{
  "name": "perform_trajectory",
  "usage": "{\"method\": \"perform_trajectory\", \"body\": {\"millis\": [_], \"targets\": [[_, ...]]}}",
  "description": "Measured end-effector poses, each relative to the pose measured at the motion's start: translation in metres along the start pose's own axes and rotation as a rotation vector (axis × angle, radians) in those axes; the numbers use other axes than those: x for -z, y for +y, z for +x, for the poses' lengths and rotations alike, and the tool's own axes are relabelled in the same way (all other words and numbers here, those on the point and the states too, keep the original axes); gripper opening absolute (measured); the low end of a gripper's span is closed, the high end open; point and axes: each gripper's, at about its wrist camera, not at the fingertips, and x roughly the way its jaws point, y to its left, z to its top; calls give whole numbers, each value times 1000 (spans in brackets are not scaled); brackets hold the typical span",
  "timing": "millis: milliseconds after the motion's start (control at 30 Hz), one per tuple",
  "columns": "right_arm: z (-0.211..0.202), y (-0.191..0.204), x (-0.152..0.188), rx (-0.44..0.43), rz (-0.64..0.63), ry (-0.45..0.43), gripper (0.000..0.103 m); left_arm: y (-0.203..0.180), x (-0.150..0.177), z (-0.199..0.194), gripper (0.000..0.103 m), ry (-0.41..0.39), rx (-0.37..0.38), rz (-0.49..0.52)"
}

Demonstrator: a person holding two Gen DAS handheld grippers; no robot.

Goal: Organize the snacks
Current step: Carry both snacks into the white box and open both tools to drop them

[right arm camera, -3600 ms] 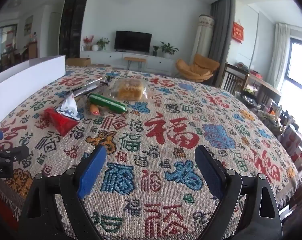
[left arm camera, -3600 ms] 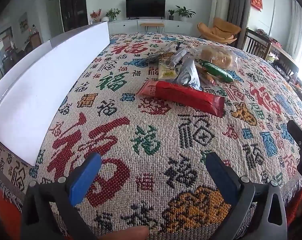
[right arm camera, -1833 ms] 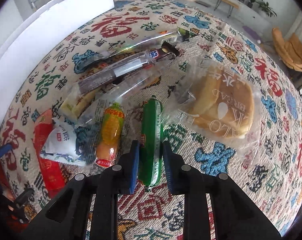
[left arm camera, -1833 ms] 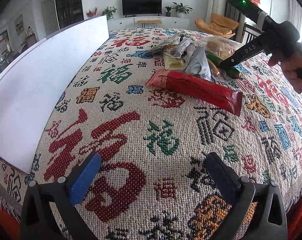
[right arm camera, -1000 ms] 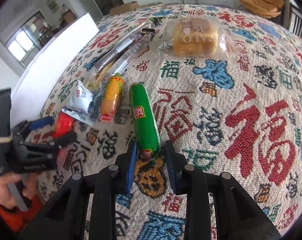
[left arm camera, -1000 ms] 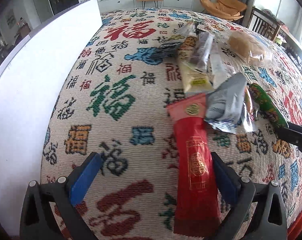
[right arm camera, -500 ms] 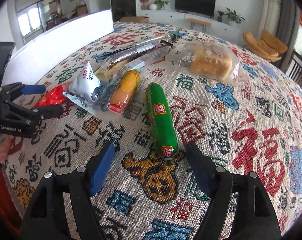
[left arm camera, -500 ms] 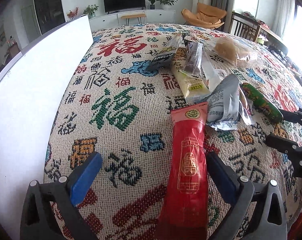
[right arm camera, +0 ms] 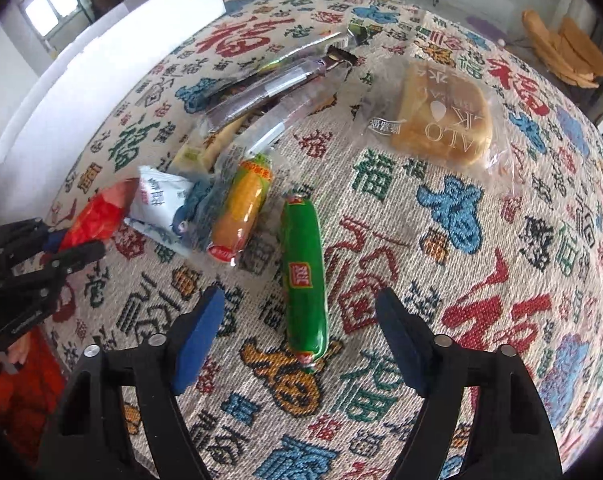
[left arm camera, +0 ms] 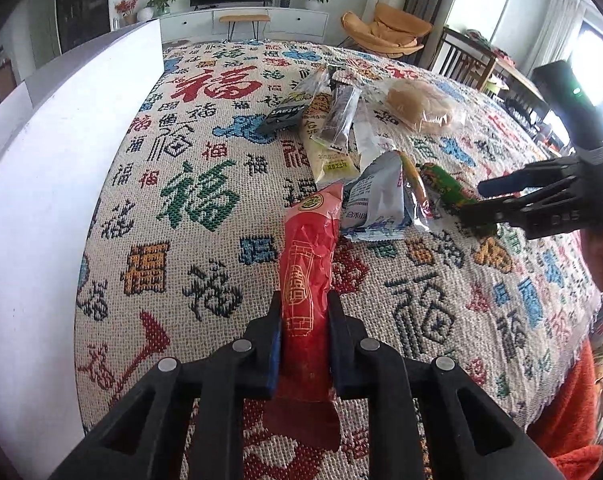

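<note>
Snacks sit clustered mid-surface on the patterned cloth (right arm camera: 481, 280). Left hand-held gripper (left arm camera: 303, 336) is clamped on the near end of the red packet (left arm camera: 307, 264), which points away toward the pile. Right hand-held gripper (right arm camera: 297, 336) is spread wide, straddling the near end of the green sausage (right arm camera: 303, 276) without touching it. Corn sausage (right arm camera: 241, 208) and white pouch (right arm camera: 161, 200) lie just left of it; bread bag (right arm camera: 445, 116) lies apart, far right. White board (left arm camera: 41, 184) borders the left edge; bare cloth lies right of the green sausage.
</note>
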Motion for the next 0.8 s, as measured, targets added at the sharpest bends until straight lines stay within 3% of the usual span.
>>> {"method": "perform_trajectory", "body": {"millis": [33,100,133,300,400,500,600,767,800], "targets": [[6,0,-1,-4,8,19,61,1,1,-5,18,-7,9,-10],[16,-4,-3,-34,40,38,30,4,4,-17,17,-27,26,-24],[14,-4,-1,-15,42,13,25,6,5,-24,17,-39,36,-29],[-13,-17,13,-40,120,-40,24,22,7,-75,17,-143,108,-92],[-47,-25,22,-127,199,-94,24,39,2,-111,17,-211,135,-135],[-84,-10,7,-232,223,-173,24,69,-10,-149,17,-275,124,-178],[-116,36,-27,-360,185,-253,24,116,-21,-181,17,-324,28,-235],[-139,147,-92,-552,68,-326,24,192,-28,-194,18,-288,-223,-318],[-139,168,-101,-565,53,-342,25,202,-27,-193,26,-278,-277,-335]]}}
